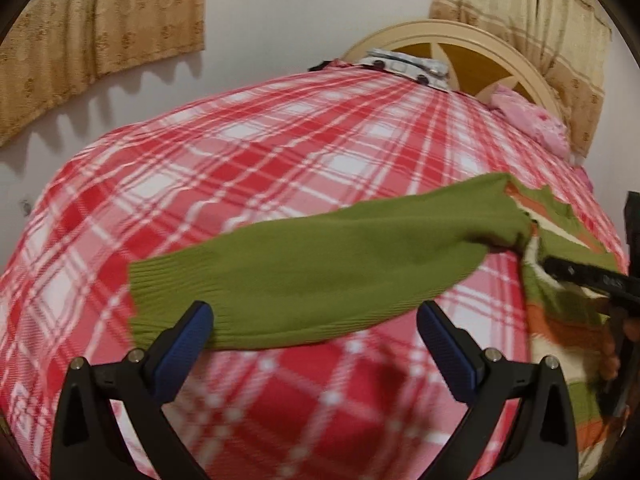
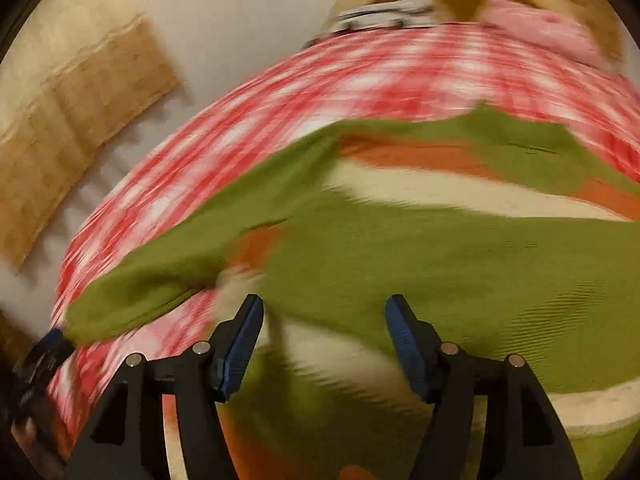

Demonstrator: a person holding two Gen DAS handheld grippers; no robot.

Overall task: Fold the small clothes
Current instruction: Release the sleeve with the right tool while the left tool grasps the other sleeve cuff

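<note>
A: Where's the garment?
B: Small knitted sweater, green with orange and cream stripes (image 2: 400, 248), spread on the bed's red-and-white plaid blanket (image 1: 248, 152). One long green sleeve with a ribbed cuff (image 1: 304, 268) reaches out to the left in the left wrist view.

A: Left gripper (image 1: 316, 344)?
B: Jaws wide apart, nothing clamped. The sleeve cuff lies across the gap near the tips. Left blue pad (image 1: 188, 340) sits at the cuff edge; can't tell if it touches.

A: Right gripper (image 2: 324, 336)?
B: Jaws apart over the sweater body, no cloth pinched. That view is motion-blurred, so contact is unclear. It also shows at the right edge of the left wrist view.

A: Handling?
B: I'd judge it light, soft and limp. Knit will stretch and sag if lifted by one point, and it will likely cling a bit to the fleecy blanket. Not fragile, not slippery.

A: Where to grab?
B: Ribbed cuff for the sleeve: thicker, firmer bite. For the body, pinch at the shoulder seam or hem edge, taking both layers, so it folds rather than bunches.

A: Anything else in frame?
B: Arched cream headboard (image 1: 460, 48), pink pillow (image 1: 532, 120), tan curtains (image 1: 100, 28).
</note>
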